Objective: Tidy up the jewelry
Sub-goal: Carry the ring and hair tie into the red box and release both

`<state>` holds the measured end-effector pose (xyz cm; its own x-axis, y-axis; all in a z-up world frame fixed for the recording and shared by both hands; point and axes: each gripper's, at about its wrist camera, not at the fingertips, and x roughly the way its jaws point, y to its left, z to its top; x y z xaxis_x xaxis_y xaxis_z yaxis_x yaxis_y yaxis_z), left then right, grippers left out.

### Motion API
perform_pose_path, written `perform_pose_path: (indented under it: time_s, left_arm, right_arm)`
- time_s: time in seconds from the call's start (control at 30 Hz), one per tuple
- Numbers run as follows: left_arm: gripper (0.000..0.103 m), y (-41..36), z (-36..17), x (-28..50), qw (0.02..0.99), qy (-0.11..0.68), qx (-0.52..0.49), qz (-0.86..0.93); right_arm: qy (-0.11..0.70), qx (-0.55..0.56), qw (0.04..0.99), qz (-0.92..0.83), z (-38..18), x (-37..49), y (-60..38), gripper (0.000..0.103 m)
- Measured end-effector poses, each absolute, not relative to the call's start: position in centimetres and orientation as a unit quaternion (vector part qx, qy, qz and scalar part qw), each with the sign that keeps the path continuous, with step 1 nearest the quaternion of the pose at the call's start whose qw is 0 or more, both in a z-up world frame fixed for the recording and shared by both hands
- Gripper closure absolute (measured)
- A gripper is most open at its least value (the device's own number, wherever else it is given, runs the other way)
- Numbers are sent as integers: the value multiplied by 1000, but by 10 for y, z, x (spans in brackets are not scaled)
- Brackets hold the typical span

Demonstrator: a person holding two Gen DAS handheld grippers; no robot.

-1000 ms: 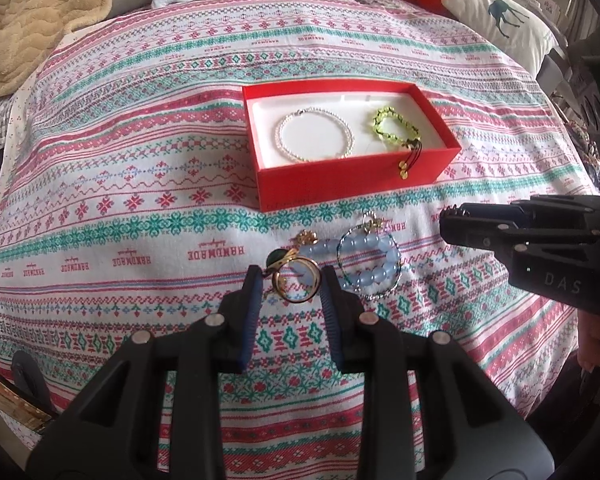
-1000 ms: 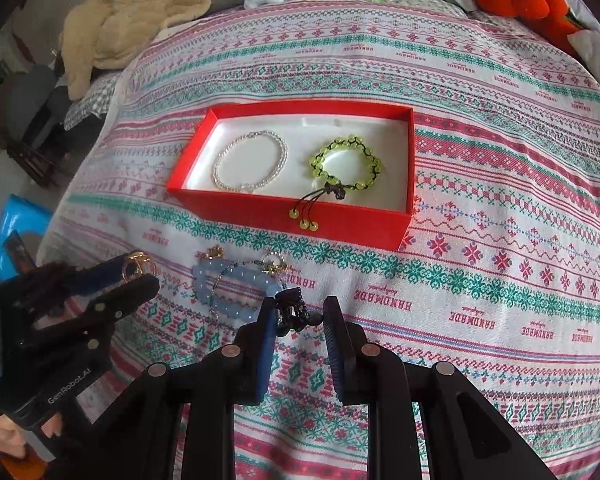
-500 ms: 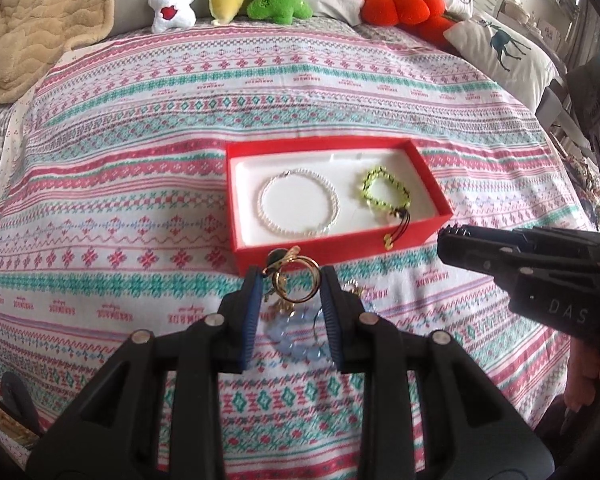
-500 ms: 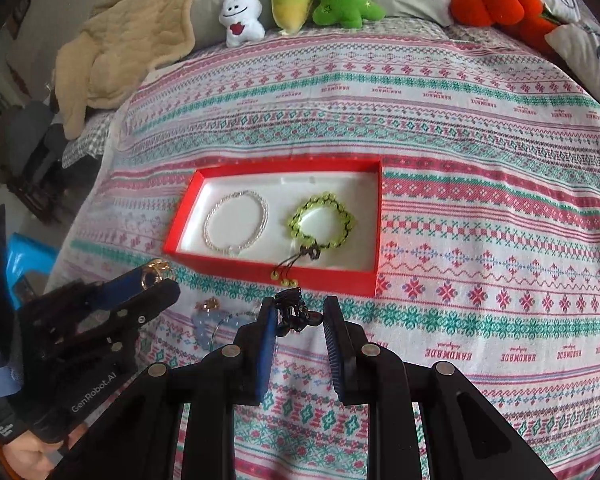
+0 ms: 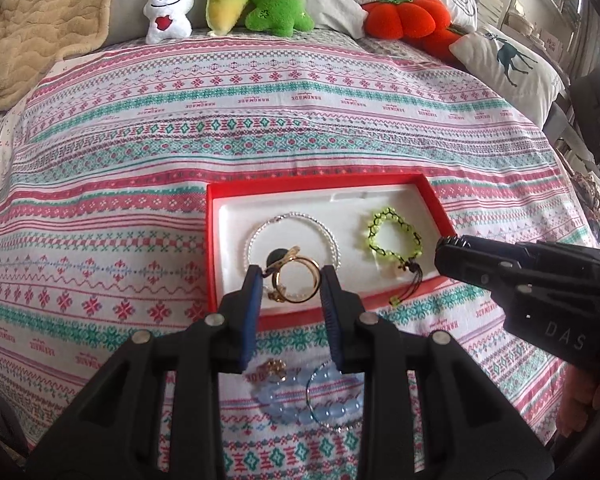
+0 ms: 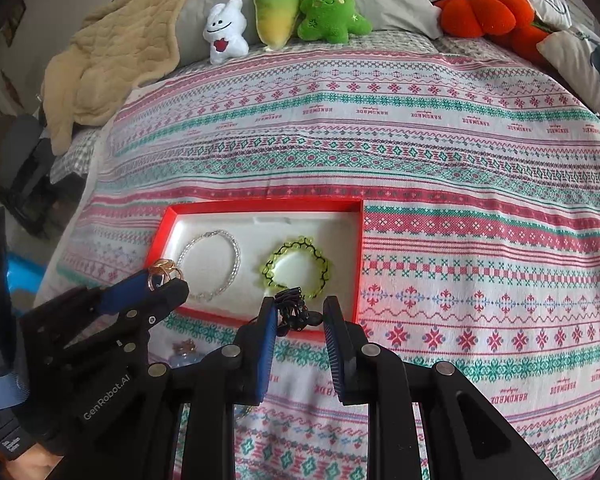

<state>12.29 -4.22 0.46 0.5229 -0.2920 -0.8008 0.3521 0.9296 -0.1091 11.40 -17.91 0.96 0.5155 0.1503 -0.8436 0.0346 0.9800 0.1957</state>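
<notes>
Both my grippers have come forward over the red box (image 5: pixel 432 196) since a second ago. Left gripper (image 5: pixel 287 280) pinches a gold ring (image 5: pixel 296 280) with a dark green stone, hovering above the box's near wall; right gripper (image 6: pixel 299 312) clamps a small black beaded piece (image 6: pixel 294 312) there too. Just before the box, blue beaded bracelets (image 5: pixel 312 400) lie on the patterned cloth (image 5: pixel 100 240). Inside: a pearl bracelet (image 6: pixel 216 264) and green bracelet (image 6: pixel 296 266), smooth white lining, roomy far half.
</notes>
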Motion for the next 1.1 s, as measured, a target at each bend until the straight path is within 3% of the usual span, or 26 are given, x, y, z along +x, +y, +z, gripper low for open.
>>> perform_pose_path:
  time_s: [0.5,1.1]
  left_arm:
    - [71,-51,0,132,879,440,58,-175]
    - [39,-39,18,114,874,452,63,-168]
  right_arm:
    - [494,93,864,33,0,124,-184,79]
    - [489,122,862,42,16,116,-194,76]
